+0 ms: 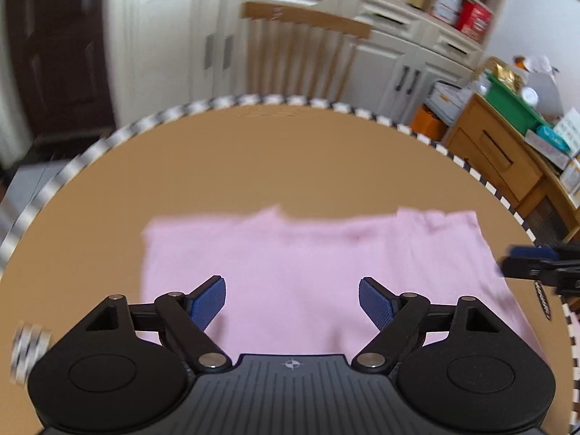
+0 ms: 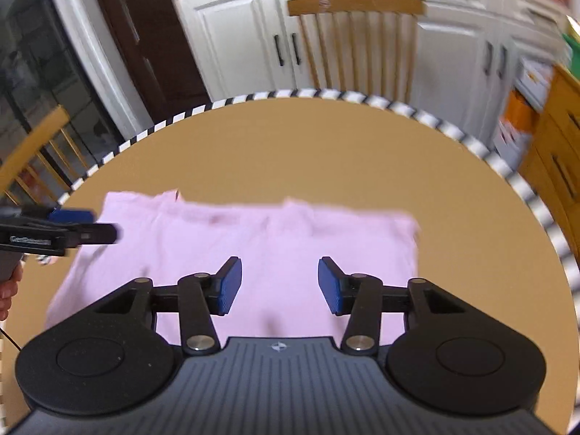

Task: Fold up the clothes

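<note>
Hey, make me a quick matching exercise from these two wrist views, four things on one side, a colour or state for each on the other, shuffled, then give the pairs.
Things:
1. pink garment
2. round table
3. left gripper
4. wooden chair

Colour or state:
A. jaws open, nothing between them
B. stands beyond the table's far edge
C. lies folded on the tabletop
D. tan top with a black-and-white checked rim

Pairs: 1-C, 2-D, 3-A, 4-B
</note>
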Demonstrator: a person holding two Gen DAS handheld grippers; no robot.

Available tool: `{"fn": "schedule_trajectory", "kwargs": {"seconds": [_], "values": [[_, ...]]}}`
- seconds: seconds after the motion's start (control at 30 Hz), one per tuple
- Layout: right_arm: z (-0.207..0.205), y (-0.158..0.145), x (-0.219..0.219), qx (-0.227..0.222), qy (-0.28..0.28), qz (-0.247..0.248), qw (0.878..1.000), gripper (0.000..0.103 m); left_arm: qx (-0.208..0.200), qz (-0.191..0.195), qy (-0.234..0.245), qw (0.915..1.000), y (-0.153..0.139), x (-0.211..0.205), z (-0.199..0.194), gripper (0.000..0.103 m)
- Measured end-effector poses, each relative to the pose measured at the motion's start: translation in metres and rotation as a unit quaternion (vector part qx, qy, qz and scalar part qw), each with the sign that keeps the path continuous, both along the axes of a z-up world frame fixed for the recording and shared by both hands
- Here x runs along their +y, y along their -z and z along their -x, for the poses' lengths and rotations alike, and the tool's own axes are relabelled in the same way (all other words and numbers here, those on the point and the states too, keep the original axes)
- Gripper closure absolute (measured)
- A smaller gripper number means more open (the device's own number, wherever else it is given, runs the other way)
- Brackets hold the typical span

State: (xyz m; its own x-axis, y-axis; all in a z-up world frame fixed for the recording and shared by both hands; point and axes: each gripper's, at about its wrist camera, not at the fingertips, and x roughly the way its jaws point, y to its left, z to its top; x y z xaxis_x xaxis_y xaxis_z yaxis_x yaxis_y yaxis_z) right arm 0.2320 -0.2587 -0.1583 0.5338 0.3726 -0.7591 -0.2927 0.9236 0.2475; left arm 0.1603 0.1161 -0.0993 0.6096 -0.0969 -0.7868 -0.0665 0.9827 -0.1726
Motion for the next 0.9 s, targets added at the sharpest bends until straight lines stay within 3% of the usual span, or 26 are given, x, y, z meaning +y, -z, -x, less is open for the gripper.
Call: {"fn": "schedule_trajectory", "kwargs": {"seconds": [0.07,0.13,0.2,0.3,0.47,0.63,0.7,0.83,0.9], "values": [[0.029,0.002,-0.018,0.015,0.023,-0.006,1.0,0.055,0.014,0.008,-0.016,0.9998,0.0,0.008,0.032,0.02],[0.057,0.012,-0.023,0.031,0.025,0.002,0.999,0.067,0.031,0.013,-0.02,0.9992,0.005,0.007,0.062,0.02],[0.081,0.021,-0.013,0.036,-0.006,0.024,0.999,0.087,0.037,0.017,-0.007,0.9991,0.015,-0.004,0.083,0.021],[0.098,0.039,0.008,0.047,-0.046,0.063,0.996,0.087,0.05,0.0,-0.008,0.9987,0.034,-0.02,0.101,0.026],[0.106,0.059,0.007,0.042,-0.047,0.103,0.993,0.09,0.051,-0.071,-0.013,0.9961,0.047,-0.032,0.113,0.03],[0.116,0.051,-0.012,0.04,-0.053,0.117,0.991,0.09,0.051,-0.085,-0.001,0.9951,0.047,-0.032,0.118,0.031],[0.114,0.05,-0.019,0.045,-0.053,0.108,0.992,0.091,0.06,-0.101,-0.013,0.993,0.047,-0.031,0.118,0.03],[0.107,0.048,-0.02,0.058,-0.056,0.105,0.991,0.09,0.074,-0.093,-0.034,0.9924,0.042,-0.024,0.117,0.03],[0.106,0.04,-0.021,0.061,-0.046,0.094,0.993,0.078,0.076,-0.09,-0.054,0.9916,0.033,-0.027,0.122,0.027]]}}
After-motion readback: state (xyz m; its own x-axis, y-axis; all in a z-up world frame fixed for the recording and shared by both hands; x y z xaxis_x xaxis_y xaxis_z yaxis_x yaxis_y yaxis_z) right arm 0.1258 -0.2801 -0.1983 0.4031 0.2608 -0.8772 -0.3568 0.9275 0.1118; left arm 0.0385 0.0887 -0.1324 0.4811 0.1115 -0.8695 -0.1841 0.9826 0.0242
